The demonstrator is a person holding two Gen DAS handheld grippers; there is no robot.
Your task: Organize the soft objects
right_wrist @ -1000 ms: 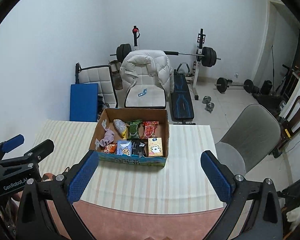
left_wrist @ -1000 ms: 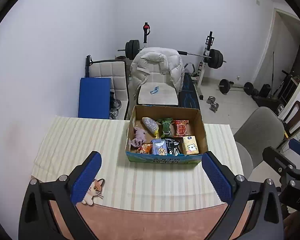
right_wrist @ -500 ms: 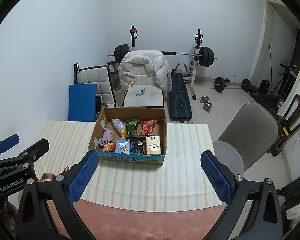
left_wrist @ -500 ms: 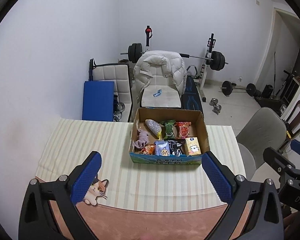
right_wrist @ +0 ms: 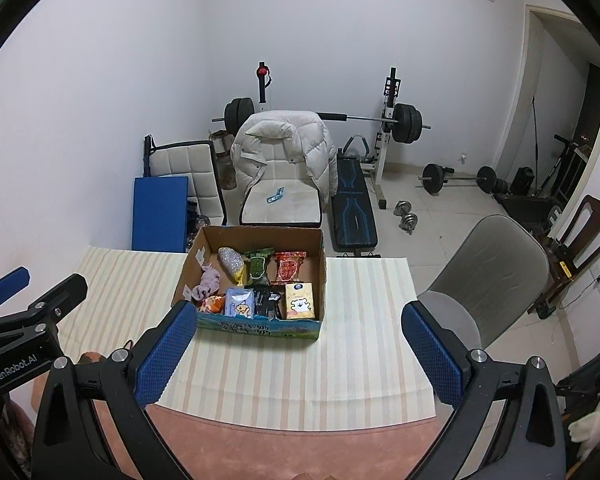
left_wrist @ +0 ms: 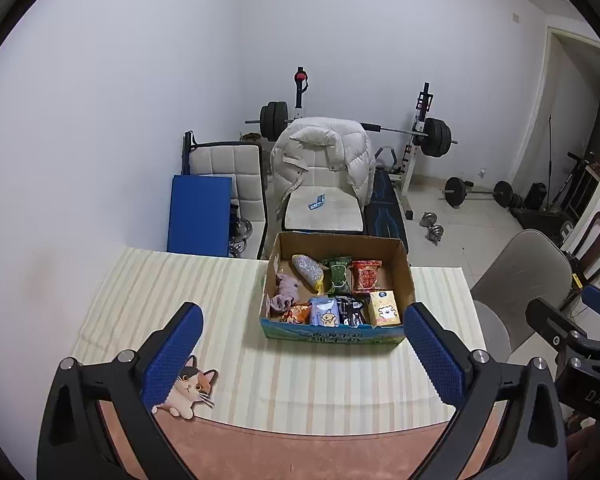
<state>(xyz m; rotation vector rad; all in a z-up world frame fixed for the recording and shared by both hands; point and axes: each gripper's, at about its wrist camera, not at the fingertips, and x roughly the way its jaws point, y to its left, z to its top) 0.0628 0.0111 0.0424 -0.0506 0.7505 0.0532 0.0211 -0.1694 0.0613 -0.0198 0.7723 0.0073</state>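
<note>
Left wrist view shows the left gripper [left_wrist: 304, 354] with its blue pads spread wide, grasping nothing, held above the near edge of the striped tablecloth [left_wrist: 180, 280]. A cardboard box [left_wrist: 334, 334] sits toward the far side of the cloth, packed with snack packets and a mauve soft toy [left_wrist: 285, 295] at its left. A cat plush [left_wrist: 190, 386] lies at the cloth's near left corner, just beside the left finger. Right wrist view shows the right gripper [right_wrist: 298, 354] likewise released and empty, near the box [right_wrist: 260, 326].
</note>
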